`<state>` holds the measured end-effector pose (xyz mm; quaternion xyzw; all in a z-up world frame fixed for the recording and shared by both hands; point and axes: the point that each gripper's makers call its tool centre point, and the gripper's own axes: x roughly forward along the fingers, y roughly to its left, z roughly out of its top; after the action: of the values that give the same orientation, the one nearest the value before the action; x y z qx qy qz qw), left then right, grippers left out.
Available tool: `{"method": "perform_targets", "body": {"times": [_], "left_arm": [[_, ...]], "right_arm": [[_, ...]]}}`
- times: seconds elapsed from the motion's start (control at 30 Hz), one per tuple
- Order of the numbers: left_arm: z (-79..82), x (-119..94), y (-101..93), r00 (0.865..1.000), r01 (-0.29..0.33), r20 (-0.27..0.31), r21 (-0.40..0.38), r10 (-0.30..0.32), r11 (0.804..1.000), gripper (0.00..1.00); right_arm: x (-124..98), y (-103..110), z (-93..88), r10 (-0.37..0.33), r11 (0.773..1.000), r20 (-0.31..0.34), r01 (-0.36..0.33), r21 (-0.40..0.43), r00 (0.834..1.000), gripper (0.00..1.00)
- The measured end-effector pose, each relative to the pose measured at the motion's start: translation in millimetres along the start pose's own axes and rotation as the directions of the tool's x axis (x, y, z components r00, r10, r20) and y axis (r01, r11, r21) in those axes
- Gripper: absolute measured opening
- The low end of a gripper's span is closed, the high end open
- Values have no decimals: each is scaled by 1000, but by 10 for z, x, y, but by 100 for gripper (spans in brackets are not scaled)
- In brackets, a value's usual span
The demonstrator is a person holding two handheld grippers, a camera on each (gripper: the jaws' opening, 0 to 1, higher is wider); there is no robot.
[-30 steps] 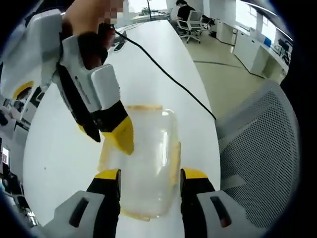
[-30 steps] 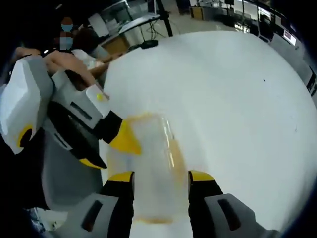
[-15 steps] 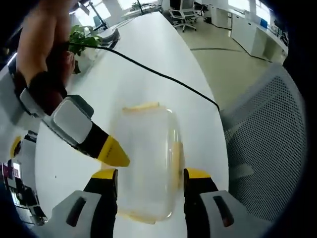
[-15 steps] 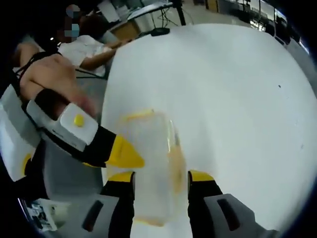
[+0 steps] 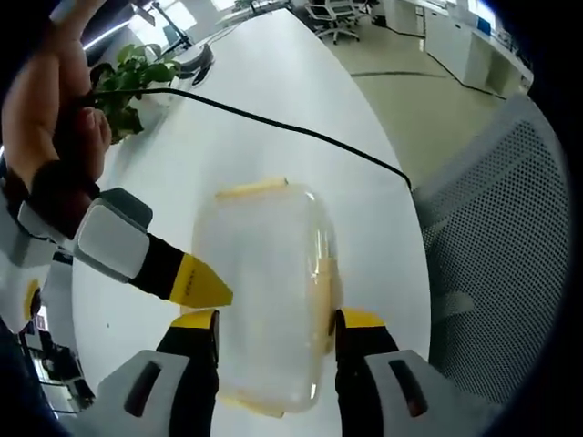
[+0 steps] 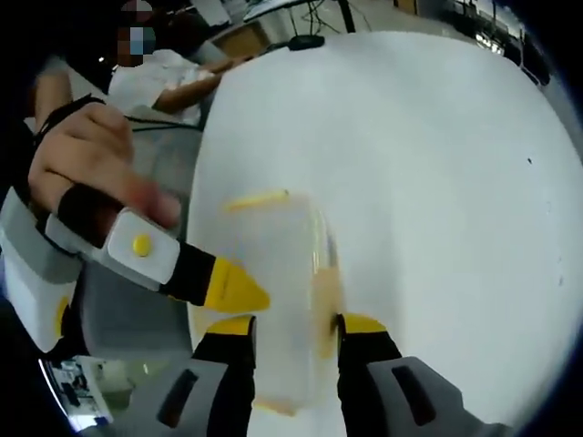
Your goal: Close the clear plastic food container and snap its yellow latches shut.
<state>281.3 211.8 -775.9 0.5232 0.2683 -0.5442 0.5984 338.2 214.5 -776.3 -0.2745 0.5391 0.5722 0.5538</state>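
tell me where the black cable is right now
In the left gripper view the black cable crosses the white table beyond the clear container, running from the potted plant at upper left toward the mesh chair.

White table, black cable, potted plant, grey mesh chair, office floor.

The left gripper view looked down from close above the box on the white table, facing a mesh chair. The right gripper view looked down on the same box from the other side, just as close. Both views shared the box and table.
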Motion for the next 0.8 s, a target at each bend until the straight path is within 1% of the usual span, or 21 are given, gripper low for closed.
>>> {"method": "perform_targets", "body": {"times": [0.27, 0.4, 0.43, 0.47, 0.57, 0.6, 0.63, 0.67, 0.73, 0.8], "left_arm": [[-12, 18, 19, 1000, -1, -4, -10, 1, 1000, 48], [-12, 39, 41, 1000, -5, -2, -12, 5, 1000, 46], [-3, 34, 26, 1000, -4, -1, -25, 4, 1000, 46], [-1, 31, 22, 1000, -3, 2, -25, 4, 1000, 45], [1, 29, 20, 1000, -2, 8, -28, 2, 1000, 45], [4, 37, 66, 1000, -24, 4, -23, 24, 999, 45], [5, 52, 15, 1000, -3, 6, -34, 3, 999, 45], [7, 55, 15, 1000, -3, 4, -31, 3, 1000, 45], [3, 51, 0, 1000, -4, 4, -29, 4, 1000, 45], [5, 49, -17, 1000, -16, -6, -22, 16, 1000, 45]], "right_arm": [[10, 23, -8, -3, 1000, -8, 3, -12, 1000, 30], [18, -15, -13, 11, 1000, -17, -11, 20, 1000, 27], [34, -8, -20, 21, 999, -19, -20, 30, 1000, 26], [37, -17, -18, 19, 999, -20, -19, 26, 1000, 25], [41, 14, -12, 17, 1000, -41, -15, 27, 999, 25], [52, 13, -10, 17, 999, -47, -16, 29, 999, 23], [33, 20, 10, 16, 1000, -73, -15, 19, 997, 23], [59, 34, 72, 18, 1000, -50, -17, 23, 999, 23], [53, 46, 54, 12, 1000, -50, -10, 25, 999, 24], [32, 53, 32, 5, 1000, -26, -5, 21, 1000, 25]]}}
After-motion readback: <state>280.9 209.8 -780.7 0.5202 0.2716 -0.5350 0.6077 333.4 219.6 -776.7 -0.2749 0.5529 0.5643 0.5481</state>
